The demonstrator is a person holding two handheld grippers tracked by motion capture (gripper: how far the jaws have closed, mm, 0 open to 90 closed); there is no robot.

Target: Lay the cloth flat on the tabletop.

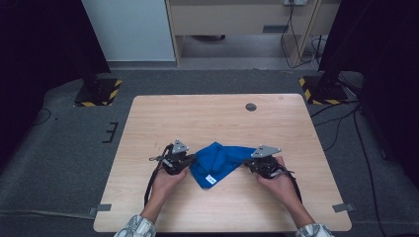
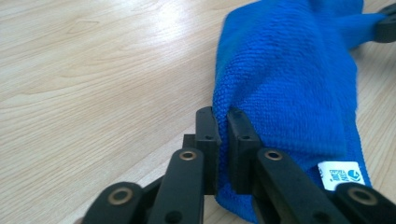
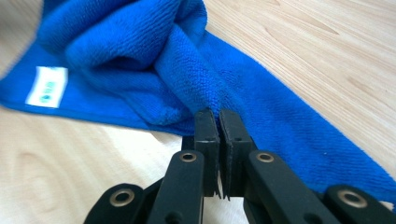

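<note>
A crumpled blue cloth [image 1: 217,163] with a small white label [image 1: 211,179] lies on the wooden table [image 1: 217,118], between the two hand-held grippers. My left gripper [image 1: 190,162] is at the cloth's left edge. In the left gripper view the cloth [image 2: 289,84] has its edge pinched between the shut jaws of my left gripper [image 2: 223,122]. My right gripper [image 1: 248,163] is at the cloth's right end. In the right gripper view my right gripper [image 3: 218,120] is shut on a thin fold of the cloth [image 3: 154,60]. The label [image 3: 46,86] shows at the left there.
A round grommet [image 1: 251,106] sits in the table near its far edge. Bare wood surrounds the cloth on all sides. Black stands with yellow-striped bases [image 1: 99,91] flank the table on the grey floor.
</note>
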